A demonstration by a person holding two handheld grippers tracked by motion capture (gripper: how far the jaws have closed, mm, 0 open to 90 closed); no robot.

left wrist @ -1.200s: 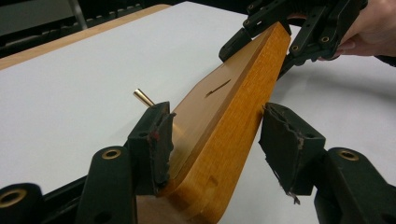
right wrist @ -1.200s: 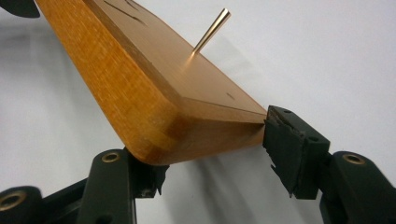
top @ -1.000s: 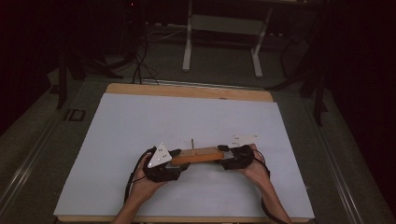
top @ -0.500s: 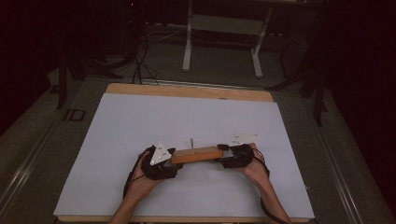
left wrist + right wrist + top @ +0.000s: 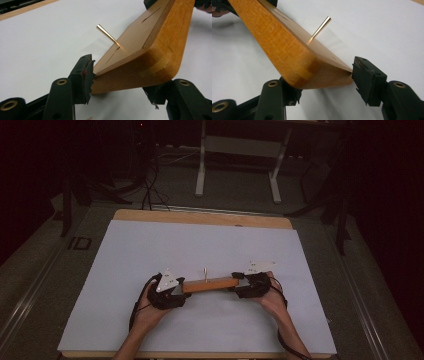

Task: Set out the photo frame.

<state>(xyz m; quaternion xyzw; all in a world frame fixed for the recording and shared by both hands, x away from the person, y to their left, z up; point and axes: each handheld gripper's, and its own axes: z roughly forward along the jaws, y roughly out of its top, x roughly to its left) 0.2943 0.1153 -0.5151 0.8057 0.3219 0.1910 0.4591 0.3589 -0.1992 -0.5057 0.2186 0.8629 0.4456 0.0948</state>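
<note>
Left gripper (image 5: 120, 82) fingers just closing around smooth, rounded wooden block (image 5: 147, 55).

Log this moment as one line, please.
object: wooden block with brass pin | left tongs: closing on its end | right tongs: gripping other end | surface: white table
</note>
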